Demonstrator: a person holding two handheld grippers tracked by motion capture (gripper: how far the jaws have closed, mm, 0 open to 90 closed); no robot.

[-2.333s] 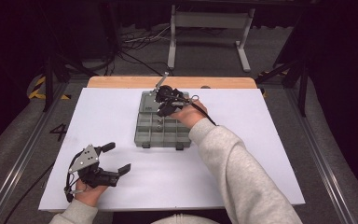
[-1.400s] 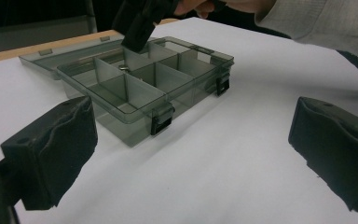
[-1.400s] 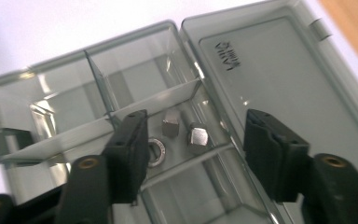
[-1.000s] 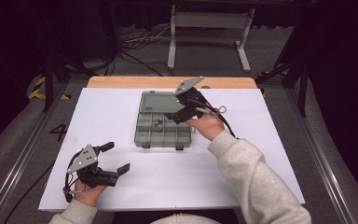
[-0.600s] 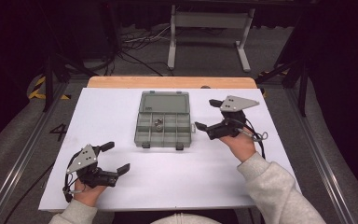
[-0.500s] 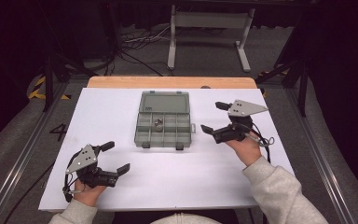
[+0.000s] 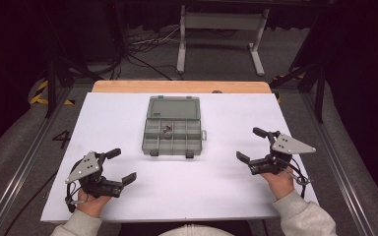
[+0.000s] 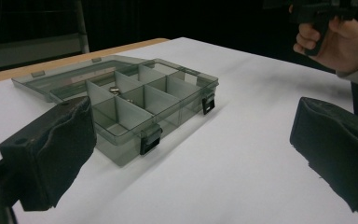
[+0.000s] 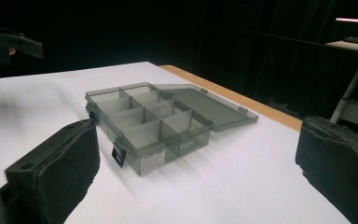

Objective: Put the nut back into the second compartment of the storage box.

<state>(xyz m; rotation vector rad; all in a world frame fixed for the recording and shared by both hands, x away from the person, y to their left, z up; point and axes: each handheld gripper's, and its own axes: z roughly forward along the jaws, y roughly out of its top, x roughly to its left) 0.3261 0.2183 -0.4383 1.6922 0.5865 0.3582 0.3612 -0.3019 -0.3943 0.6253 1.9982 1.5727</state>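
Box: a smoky grey plastic organiser box (image 7: 172, 132) lies on the white desk (image 7: 226, 191), lid (image 7: 173, 106) folded flat open on the far side, two black latches on the near wall.
Box, from the left jaws: ahead of them and a little toward the left jaw, near but apart — nothing between the jaws but bare desk.
Box, from the right jaws: ahead and toward the left jaw, apart from both jaws; its lid lies out toward the desk's wooden edge.
Contents: small metal parts (image 7: 167, 130) sit in a middle compartment, about level with the dividers; in the left gripper view they show as pale specks (image 8: 116, 90), too small to name.
Left gripper (image 7: 118, 164): resting low at the near left of the desk, held in the left hand (image 7: 91, 197); jaws spread wide, gripping nothing.
Right gripper (image 7: 251, 145): near the desk's right side, well apart from the box, held in the right hand (image 7: 278, 181); its jaws have just been opening and stand wide — nothing lies between them.
Across the desk: each gripper view catches the other hand far off at its upper edge, beyond the box.
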